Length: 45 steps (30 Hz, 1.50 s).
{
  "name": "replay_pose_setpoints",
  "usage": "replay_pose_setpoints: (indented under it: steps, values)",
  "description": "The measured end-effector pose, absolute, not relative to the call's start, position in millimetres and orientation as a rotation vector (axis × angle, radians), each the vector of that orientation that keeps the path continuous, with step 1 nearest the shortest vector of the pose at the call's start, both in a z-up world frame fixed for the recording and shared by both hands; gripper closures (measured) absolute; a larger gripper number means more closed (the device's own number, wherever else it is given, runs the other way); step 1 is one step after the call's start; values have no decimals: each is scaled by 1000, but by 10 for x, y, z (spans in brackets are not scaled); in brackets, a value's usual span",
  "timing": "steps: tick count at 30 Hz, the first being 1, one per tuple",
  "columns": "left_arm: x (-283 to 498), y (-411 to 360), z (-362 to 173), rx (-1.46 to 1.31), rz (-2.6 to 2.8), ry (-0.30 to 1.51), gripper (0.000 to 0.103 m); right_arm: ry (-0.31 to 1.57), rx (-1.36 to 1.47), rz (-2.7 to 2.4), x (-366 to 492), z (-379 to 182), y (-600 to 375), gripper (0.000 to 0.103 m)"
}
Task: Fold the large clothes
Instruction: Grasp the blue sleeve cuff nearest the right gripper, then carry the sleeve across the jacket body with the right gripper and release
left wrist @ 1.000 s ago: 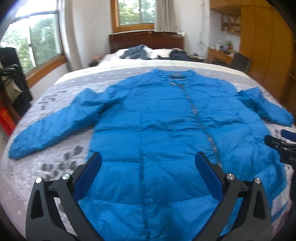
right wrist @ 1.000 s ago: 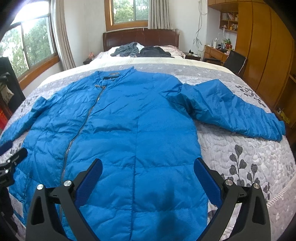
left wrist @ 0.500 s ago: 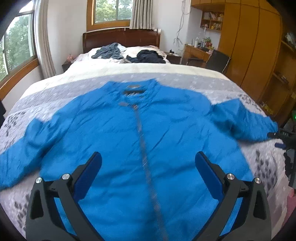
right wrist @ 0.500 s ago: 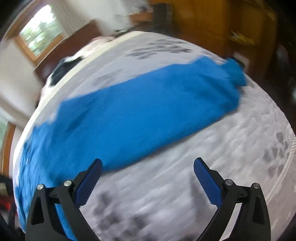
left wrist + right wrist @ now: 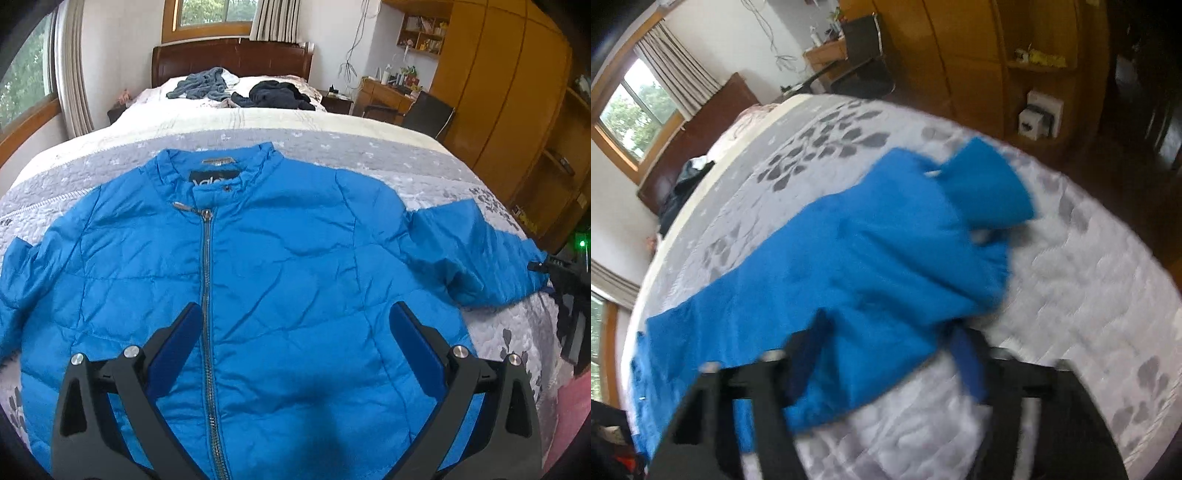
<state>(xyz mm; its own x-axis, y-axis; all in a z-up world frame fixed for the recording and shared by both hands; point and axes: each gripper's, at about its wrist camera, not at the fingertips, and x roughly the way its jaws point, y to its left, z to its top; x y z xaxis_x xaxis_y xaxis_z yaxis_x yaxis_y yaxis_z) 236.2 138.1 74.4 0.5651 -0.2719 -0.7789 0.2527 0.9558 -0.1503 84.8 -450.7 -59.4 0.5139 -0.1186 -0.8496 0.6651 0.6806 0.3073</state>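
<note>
Right claw (image 5: 886, 354) is closing on the blue jacket's sleeve (image 5: 894, 258), fingers narrowed around the fabric near the cuff end, though blur is keeping us from telling whether the cloth is fully pinched. Left claw (image 5: 295, 339) is hanging wide apart and empty above the jacket (image 5: 280, 258), which is lying zipped and face up across the grey patterned bed (image 5: 332, 147), sleeves spread out to both sides. We are judging the step as taking the right sleeve to fold it inward over the chest. To do it well, we are wanting a grip on both layers of the cuff, a low lift so the puffy shell is not dragging the body, and a fold line at the shoulder seam. Right tool is sitting low and rolled sideways at the bed's right edge, pointing along the sleeve; the left one is sitting level over the lower front, aimed at the collar (image 5: 218, 173).
</note>
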Motion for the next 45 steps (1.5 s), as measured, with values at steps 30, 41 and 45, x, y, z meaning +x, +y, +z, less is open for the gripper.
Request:
replay_pose_setpoints:
  steps: [30, 41, 45]
  values:
    - [2409, 2621, 772, -176, -176, 900, 3, 722, 523, -116, 1018, 802, -2817, 101]
    - [2475, 3041, 807, -243, -119, 869, 3, 823, 279, 340, 1771, 676, -494, 101]
    - [2542, 3163, 777, -270, -104, 877, 3, 900, 211, 406, 1869, 380, 47, 101]
